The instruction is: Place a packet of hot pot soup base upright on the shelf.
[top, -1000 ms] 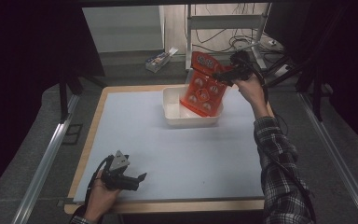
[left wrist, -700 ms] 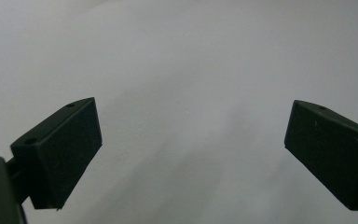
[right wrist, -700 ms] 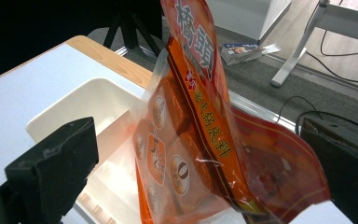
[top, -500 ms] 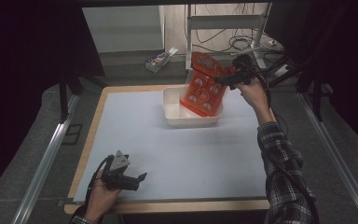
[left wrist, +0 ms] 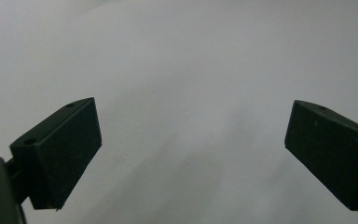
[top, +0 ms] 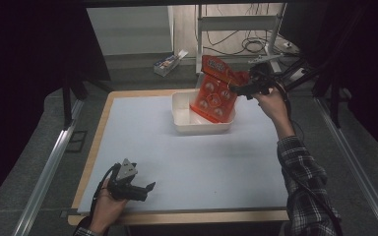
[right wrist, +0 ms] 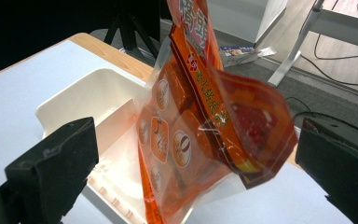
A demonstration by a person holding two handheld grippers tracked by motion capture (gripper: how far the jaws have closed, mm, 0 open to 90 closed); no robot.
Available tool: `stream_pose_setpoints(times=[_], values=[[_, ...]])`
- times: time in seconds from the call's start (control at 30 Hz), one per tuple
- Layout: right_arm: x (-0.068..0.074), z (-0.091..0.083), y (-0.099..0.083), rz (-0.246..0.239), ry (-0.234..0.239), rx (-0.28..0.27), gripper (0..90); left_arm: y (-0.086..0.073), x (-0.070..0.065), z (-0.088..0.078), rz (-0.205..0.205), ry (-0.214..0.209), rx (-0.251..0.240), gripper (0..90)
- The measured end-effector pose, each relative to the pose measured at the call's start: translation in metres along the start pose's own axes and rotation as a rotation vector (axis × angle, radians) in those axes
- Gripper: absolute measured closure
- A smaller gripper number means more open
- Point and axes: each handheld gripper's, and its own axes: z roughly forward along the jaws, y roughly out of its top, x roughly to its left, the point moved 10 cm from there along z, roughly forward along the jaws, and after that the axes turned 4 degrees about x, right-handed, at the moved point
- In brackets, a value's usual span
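Observation:
An orange snack bag (top: 214,93) stands tilted in a white tub (top: 184,120) at the back middle of the table. Its top leans toward the far side. My right gripper (top: 235,89) is at the bag's right edge, held by a hand with a plaid sleeve. In the right gripper view the jaws stand wide open on either side of the bag (right wrist: 191,126), whose crumpled top lies between them over the tub (right wrist: 74,98). My left gripper (top: 145,191) rests near the front left edge. It is open (left wrist: 191,154) above bare white tabletop.
The white mat (top: 177,162) has a wooden rim. Beyond the far edge, a small box (top: 170,61) lies on the floor beside a white rack leg (top: 199,34) and cables (top: 256,46). Metal rails run along both sides.
My right hand has drifted slightly left and down beside the bag. The bag stays leaning in the tub. The left gripper has not moved.

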Motion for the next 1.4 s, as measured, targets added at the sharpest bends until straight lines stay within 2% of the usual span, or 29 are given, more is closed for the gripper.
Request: stream_pose_setpoints(times=[0.37, 0.87, 1.4], values=[[0.007, -0.013, -0.008, -0.014, 0.013, -0.01, 0.0, 0.0, -0.001, 0.001, 0.005, 0.001, 0.003, 3.5], [0.032, -0.025, -0.026, -0.022, 0.063, -0.025, 0.0, 0.0, -0.002, 0.001, 0.006, 0.0, 0.007, 3.5], [0.057, -0.026, -0.054, -0.035, 0.096, -0.019, 0.0, -0.001, -0.002, 0.002, 0.011, -0.004, 0.013, 3.5]])
